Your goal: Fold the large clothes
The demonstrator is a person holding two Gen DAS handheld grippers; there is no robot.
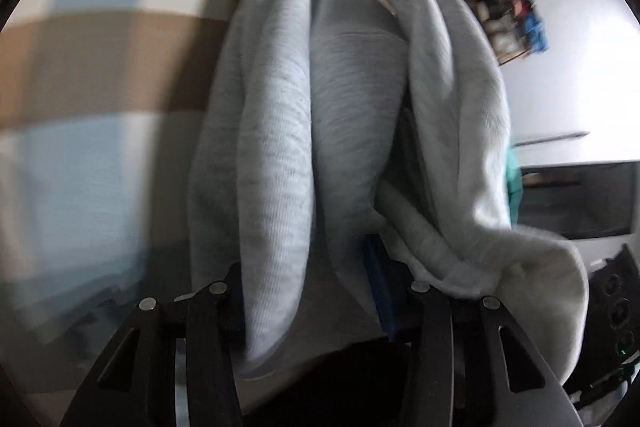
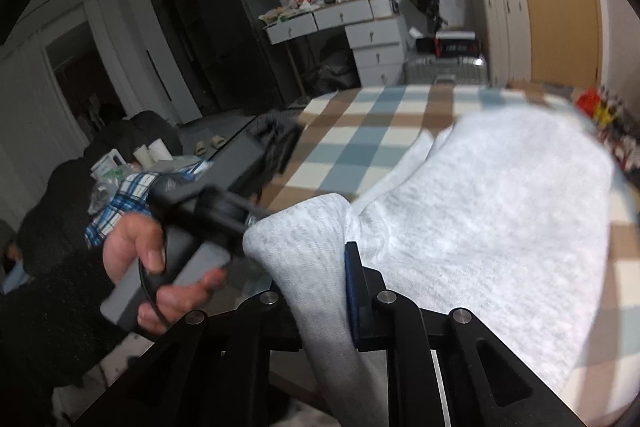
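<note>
Here, grey garment [image 2: 480, 207] pinched, checked bedcover [image 2: 360, 131] beyond.

A checked blue, tan and white bed cover [image 2: 360, 131] spreads ahead, with a white chest of drawers [image 2: 372, 47] beyond its far edge, a dark refrigerator [image 2: 240, 27] left of the drawers and a silver suitcase [image 2: 444, 67] to their right.

**Checked bed under a pale garment**

The bed [image 2: 360, 131] wears a cover checked in blue, cream and tan. A light grey knitted garment [image 2: 500, 211] lies across its near right part, bunched into thick folds. The far left squares of the cover show bare up to the bed's edge.
</note>
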